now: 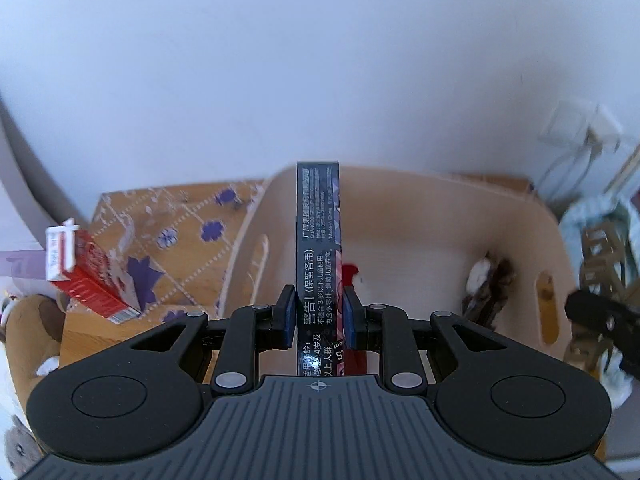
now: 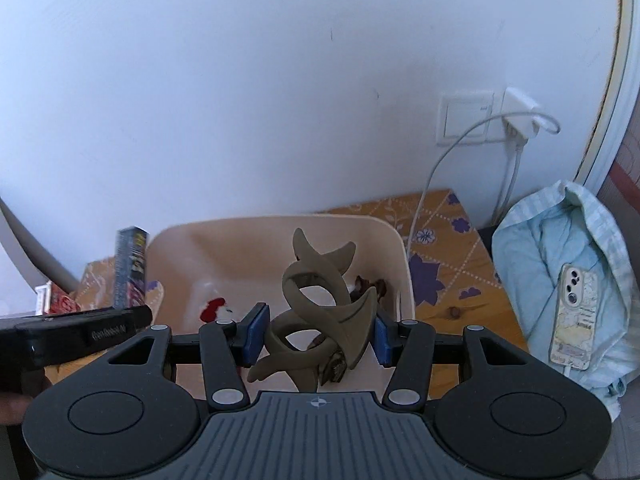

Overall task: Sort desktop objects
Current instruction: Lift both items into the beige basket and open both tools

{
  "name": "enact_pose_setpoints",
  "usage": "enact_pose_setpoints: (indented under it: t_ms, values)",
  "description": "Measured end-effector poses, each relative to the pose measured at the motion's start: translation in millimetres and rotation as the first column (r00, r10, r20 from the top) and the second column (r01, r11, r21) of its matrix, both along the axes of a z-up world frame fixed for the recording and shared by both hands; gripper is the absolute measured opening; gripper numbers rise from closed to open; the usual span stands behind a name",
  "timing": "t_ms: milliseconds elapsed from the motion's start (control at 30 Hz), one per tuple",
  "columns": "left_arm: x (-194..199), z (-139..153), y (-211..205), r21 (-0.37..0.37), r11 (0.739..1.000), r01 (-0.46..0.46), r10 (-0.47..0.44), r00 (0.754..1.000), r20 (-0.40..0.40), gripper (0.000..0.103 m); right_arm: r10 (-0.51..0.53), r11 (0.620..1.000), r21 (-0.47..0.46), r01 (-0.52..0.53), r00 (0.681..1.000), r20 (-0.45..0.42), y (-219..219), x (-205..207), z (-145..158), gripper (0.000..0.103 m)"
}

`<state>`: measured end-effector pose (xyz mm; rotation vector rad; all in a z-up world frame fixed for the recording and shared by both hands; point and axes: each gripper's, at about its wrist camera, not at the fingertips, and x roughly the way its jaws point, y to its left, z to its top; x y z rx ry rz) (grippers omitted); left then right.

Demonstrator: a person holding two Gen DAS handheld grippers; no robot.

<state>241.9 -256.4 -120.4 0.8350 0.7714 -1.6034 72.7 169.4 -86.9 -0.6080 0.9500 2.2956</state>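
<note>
Your left hand-held gripper (image 1: 319, 316) is clamped on a slim dark box (image 1: 318, 240), upright over the beige bin (image 1: 400, 188); it looks light and stiff, its glossy faces likely slick, so keep the pads flat on them. Your right hand-held gripper (image 2: 319, 334) pinches a tan hair claw (image 2: 320, 304) above the bin's right side; it's rigid, openwork, probably brittle.

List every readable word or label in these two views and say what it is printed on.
"警告!(保留备用)" on the dark box held in the left claw.
"Made in China" on the same box; its other print is too small.
Red carton: blurred.
Phone case: unreadable.
</note>
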Motion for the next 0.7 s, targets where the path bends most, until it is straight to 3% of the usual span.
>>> enact_pose_setpoints:
  t_ms: [100,367,533,633,700]
  values:
    - [-7,-13,-5,0.030,1.000,-0.001,0.001,1.000,0.018,0.023,0.006,1.000,-0.022,-0.005,1.000,0.030,8,-13,-15,0.050]
    - [-27,-35,-8,0.027,0.998,0.051,-0.054,0.995,0.085,0.023,0.037,0.997,-0.072,-0.030,0.993,0.110,23,-45,-46,0.050]
    - [-30,-42,-12,0.054,0.996,0.065,-0.070,0.994,0.088,0.023,0.064,0.996,-0.075,-0.053,0.986,0.155,23,-62,-56,0.049]
    - [-26,-44,-14,0.079,0.995,0.063,-0.069,0.995,0.074,0.028,0.072,0.994,-0.091,-0.057,0.983,0.167,20,-64,-56,0.065]
    - [-25,-41,-13,0.086,0.995,0.054,-0.060,0.996,0.068,0.047,0.078,0.993,-0.095,-0.064,0.986,0.148,18,-62,-54,0.075]
